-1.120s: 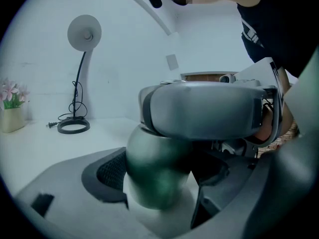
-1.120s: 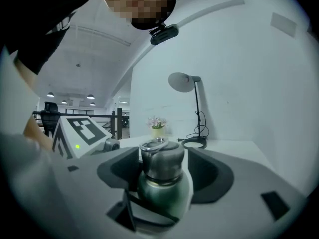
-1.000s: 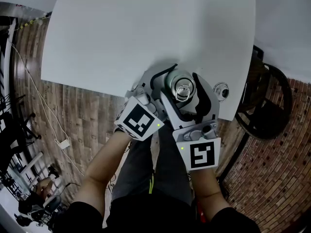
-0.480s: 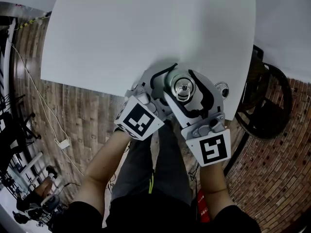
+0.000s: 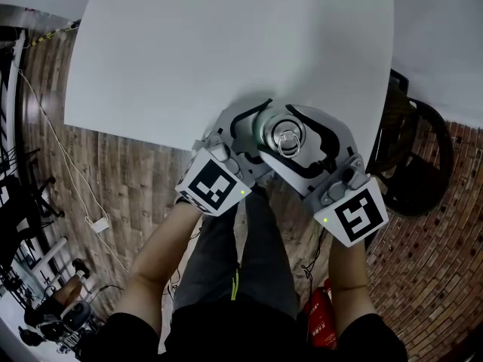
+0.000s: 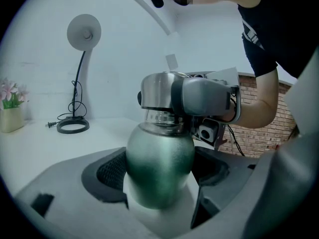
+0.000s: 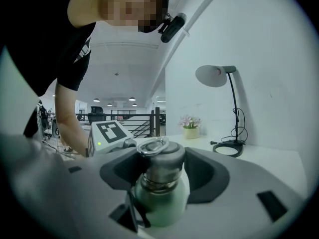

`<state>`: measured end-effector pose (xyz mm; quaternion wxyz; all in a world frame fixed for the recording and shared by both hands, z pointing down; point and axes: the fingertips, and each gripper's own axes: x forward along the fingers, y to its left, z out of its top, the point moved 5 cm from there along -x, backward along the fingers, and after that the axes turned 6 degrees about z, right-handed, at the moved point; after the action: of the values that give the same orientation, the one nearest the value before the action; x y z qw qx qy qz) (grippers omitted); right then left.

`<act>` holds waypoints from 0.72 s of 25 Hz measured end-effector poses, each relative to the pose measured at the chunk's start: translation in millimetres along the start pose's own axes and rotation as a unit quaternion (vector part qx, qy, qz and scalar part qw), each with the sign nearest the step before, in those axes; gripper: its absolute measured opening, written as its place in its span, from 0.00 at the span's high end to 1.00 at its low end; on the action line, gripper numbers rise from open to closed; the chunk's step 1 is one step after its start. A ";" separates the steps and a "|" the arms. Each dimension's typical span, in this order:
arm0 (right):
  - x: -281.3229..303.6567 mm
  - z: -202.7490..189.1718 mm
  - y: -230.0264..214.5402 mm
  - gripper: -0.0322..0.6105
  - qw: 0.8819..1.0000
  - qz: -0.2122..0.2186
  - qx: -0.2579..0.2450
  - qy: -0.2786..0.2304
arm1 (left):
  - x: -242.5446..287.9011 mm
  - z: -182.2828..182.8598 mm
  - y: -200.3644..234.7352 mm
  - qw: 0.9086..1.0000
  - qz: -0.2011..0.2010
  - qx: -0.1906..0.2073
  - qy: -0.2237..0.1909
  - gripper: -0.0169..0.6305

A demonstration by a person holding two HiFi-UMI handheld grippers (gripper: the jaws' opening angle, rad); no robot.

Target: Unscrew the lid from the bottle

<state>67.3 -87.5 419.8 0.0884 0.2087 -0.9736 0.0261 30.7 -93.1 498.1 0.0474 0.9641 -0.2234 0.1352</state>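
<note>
The bottle (image 6: 159,158) is at the lower centre of the head view, by the near edge of the table (image 5: 189,51). The left gripper (image 5: 253,138) clamps its smooth, rigid metal body. The right gripper (image 5: 287,140) grips the lid (image 7: 160,166). Judged slippery: squeeze the lid's side wall firmly.

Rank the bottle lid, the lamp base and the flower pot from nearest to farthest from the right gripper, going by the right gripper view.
1. Bottle lid: gripped between the jaws of the right gripper, dead centre.
2. Lamp base: beyond the jaws, off to the right.
3. Flower pot: farthest back, small, left of the lamp base.
</note>
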 end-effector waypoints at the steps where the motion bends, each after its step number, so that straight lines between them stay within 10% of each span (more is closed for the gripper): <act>1: 0.8 -0.9 0.4 0.53 1.000 0.000 0.002 0.001 | 0.2 -1.2 0.5 1.000 -0.001 0.000 0.000 0.40; 18: -26.6 14.8 12.1 0.53 0.998 -0.030 0.060 -0.010 | -8.6 8.4 -0.2 1.000 -0.004 -0.018 -0.007 0.39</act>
<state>83.8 -67.1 400.2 0.0663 0.2426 -0.9646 0.0796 25.4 -90.6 487.5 0.0642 0.9650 -0.2220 0.1244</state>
